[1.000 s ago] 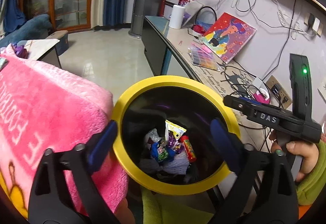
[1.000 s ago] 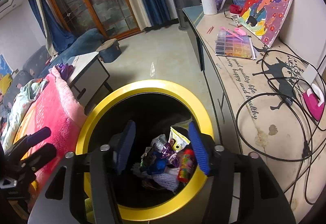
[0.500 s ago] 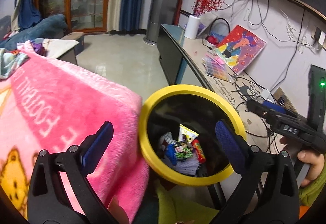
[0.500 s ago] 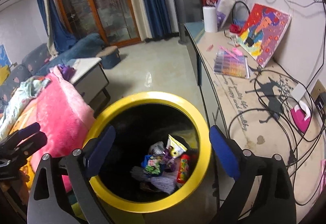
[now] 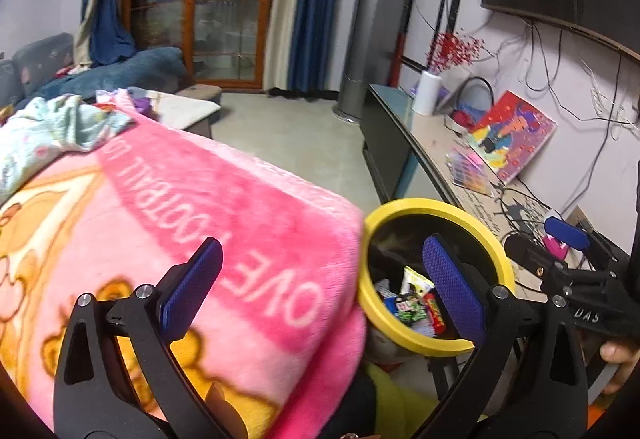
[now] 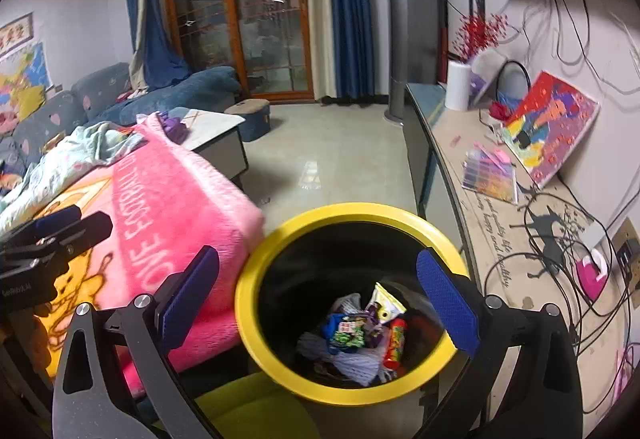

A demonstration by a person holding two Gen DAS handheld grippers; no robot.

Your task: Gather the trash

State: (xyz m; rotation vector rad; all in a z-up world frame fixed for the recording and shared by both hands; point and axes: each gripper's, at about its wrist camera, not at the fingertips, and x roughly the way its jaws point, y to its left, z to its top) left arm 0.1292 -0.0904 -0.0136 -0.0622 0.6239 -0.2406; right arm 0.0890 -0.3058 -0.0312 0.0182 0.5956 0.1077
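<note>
A black bin with a yellow rim (image 6: 256, 319) stands beside the pink blanket; it also shows in the left wrist view (image 5: 496, 263). Inside lie several wrappers and a grey cloth (image 6: 360, 335), seen too in the left wrist view (image 5: 412, 307). My right gripper (image 6: 318, 297) is open and empty above the bin's near rim. My left gripper (image 5: 324, 289) is open and empty, over the blanket's edge, left of the bin. The right gripper's body shows at the right of the left wrist view (image 5: 576, 279).
A pink printed blanket (image 5: 160, 223) covers the surface left of the bin (image 6: 160, 215). A long sideboard (image 6: 500, 215) with cables, a painting (image 6: 548, 127) and a bead box runs along the right wall. Tiled floor (image 6: 340, 159) lies beyond.
Both grippers have pulled up and back from the bin and swung left. The right gripper's jaws have opened wide. The bin now looks smaller and the blanket fills more of the left view.
</note>
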